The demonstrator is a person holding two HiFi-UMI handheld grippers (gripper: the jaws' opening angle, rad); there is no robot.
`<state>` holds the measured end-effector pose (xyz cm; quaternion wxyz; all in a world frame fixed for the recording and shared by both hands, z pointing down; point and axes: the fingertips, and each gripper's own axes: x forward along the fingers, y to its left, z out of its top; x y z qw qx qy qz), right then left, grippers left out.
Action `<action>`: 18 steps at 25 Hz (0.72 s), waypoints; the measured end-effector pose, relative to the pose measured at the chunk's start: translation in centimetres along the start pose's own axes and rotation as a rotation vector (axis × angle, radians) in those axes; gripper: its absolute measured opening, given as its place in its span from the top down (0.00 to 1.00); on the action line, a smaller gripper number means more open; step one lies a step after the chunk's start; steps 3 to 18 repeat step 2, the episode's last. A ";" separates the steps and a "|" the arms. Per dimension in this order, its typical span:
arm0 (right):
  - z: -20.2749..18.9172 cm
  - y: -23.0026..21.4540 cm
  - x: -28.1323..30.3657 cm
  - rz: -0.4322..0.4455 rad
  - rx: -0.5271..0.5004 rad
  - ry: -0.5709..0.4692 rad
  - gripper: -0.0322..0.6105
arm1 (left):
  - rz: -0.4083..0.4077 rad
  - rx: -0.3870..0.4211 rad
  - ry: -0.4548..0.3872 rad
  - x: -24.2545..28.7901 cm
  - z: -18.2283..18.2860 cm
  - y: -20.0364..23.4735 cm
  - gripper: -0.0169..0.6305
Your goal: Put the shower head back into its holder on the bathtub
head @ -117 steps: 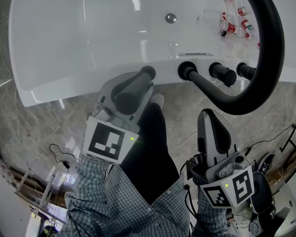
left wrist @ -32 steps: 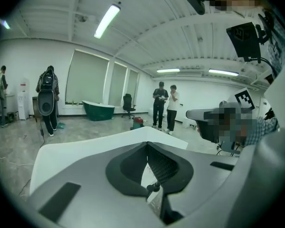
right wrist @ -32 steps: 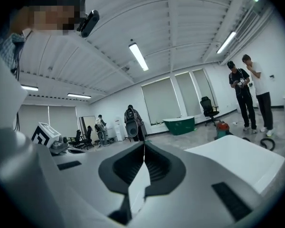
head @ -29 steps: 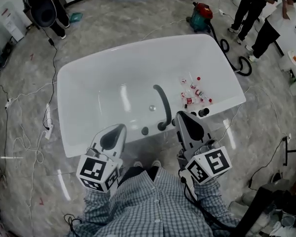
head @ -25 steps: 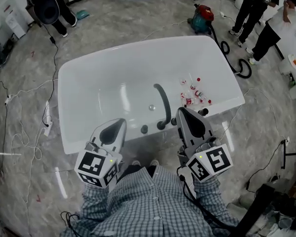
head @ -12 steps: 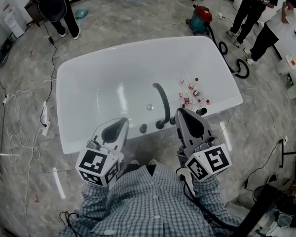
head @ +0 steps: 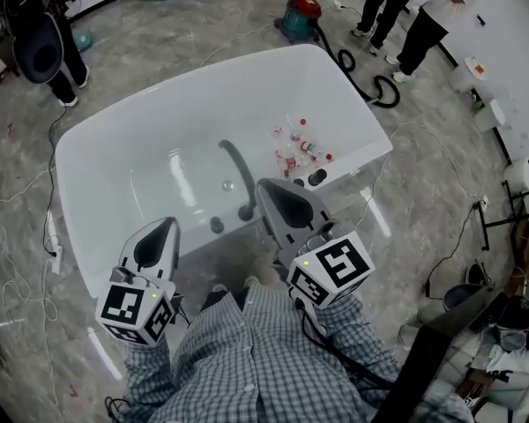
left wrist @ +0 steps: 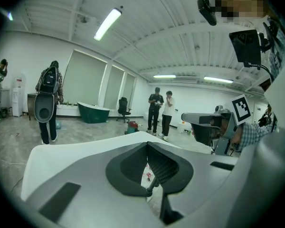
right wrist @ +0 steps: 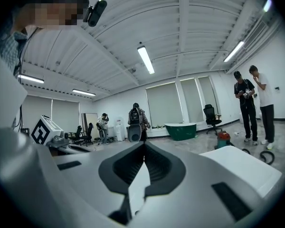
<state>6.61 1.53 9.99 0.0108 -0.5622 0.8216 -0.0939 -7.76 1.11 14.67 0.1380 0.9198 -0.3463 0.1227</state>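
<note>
A white bathtub (head: 123,161) sits mid-frame on a grey marbled floor (head: 428,196). My left tool (head: 165,228), lower left, is closed on nothing. My right tool (head: 266,189), at centre, is also closed and empty. Between them the shower head (head: 216,226) stands on the tub's near rim, untouched, beside the curved spout (head: 234,167).

Inside the bathtub (head: 132,148), room lies open left of the spout (head: 236,170); bottles (head: 296,148) clutter the right end.
</note>
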 end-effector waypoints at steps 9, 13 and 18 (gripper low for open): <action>0.1 0.5 0.4 0.017 -0.003 0.003 0.93 | 0.011 -0.008 -0.004 -0.4 0.2 0.3 0.96; 0.1 0.5 0.4 0.017 -0.003 0.003 0.93 | 0.011 -0.008 -0.004 -0.4 0.2 0.3 0.96; 0.1 0.5 0.4 0.017 -0.003 0.003 0.93 | 0.011 -0.008 -0.004 -0.4 0.2 0.3 0.96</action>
